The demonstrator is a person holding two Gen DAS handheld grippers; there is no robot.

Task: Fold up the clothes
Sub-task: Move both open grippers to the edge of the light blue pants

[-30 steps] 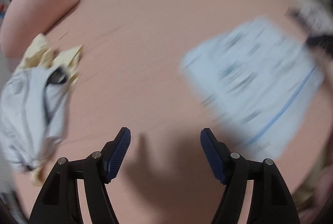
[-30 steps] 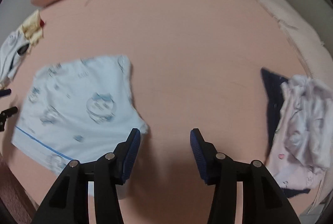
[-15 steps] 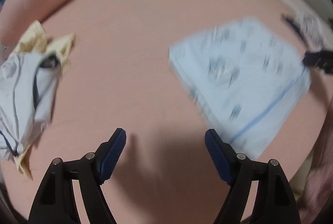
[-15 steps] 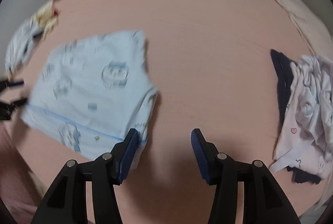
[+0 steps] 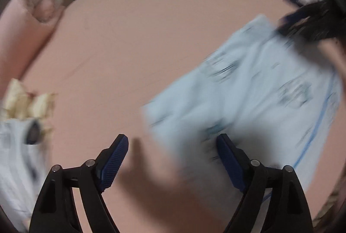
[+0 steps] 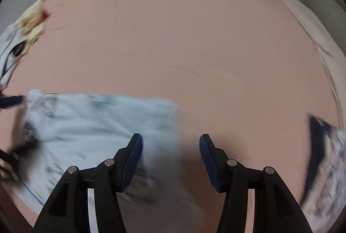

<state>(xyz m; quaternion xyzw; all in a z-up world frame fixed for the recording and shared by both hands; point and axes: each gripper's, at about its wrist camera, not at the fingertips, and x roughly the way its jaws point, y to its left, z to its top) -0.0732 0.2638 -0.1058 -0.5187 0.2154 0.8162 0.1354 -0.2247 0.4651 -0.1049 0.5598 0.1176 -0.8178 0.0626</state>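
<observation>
- The left gripper has its jaws opening wide, with nothing clamped; the near-left corner of the pale blue garment lies under the gap and past its right-hand blue finger, untouched by the pads as far as the blur allows.
- The right gripper stands about half open and empty; the garment's right edge runs below and between its fingers, more under the left one.
- The relation that matters: the garment lies between the two grippers, to the right of the left one and to the left of the right one, each poised over one near corner. Neither looks clearly nearer.
- Its long axis seems to run left to right across the near part of the pink bed sheet.
- The garment is flat, light blue with small dark printed figures and a thin blue stripe along one hem; motion blur hides finer detail.
- Farther out: a yellow and white heap at the far left, and a pink and dark pile at the right.
</observation>
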